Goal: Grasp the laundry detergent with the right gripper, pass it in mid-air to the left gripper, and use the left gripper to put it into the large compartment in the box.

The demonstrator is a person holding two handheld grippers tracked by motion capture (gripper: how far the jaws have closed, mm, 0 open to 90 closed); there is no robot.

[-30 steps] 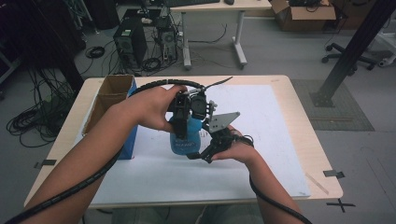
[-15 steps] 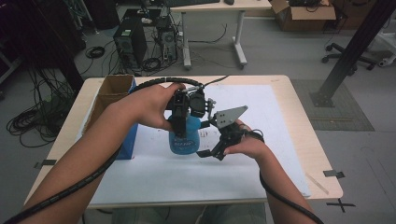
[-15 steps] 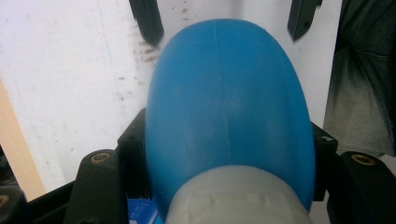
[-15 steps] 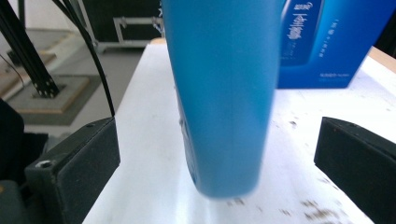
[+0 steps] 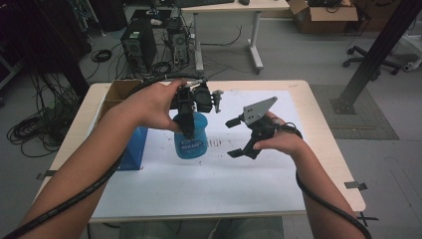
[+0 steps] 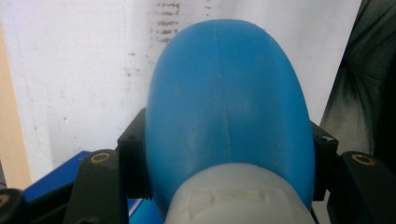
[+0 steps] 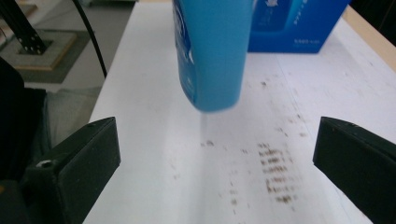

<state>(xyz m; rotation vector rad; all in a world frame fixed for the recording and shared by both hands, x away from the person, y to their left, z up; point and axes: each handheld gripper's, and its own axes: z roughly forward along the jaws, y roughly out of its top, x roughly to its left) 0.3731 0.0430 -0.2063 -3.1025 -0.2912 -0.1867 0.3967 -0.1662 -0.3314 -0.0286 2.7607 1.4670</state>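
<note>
2 grippers: left gripper (image 5: pixel 185 130) clamps blue bottle (image 5: pixel 190 137) w/ pads at neck; right gripper (image 5: pixel 238 138) wide, just beside.

**Open sheet on your right, boxes on your left**

Your left gripper (image 5: pixel 188 119) holds the blue bottle (image 5: pixel 191 137) lifted off the white sheet (image 5: pixel 209 189), so there is a gap beneath its base. Your right gripper (image 5: pixel 238 138), jaws wide apart, has bare sheet ahead of it up to the bottle. On your left, the blue box (image 5: pixel 134 149) and the cardboard box (image 5: pixel 117 94) behind it block that side. The near strip of the sheet lies free.
</note>
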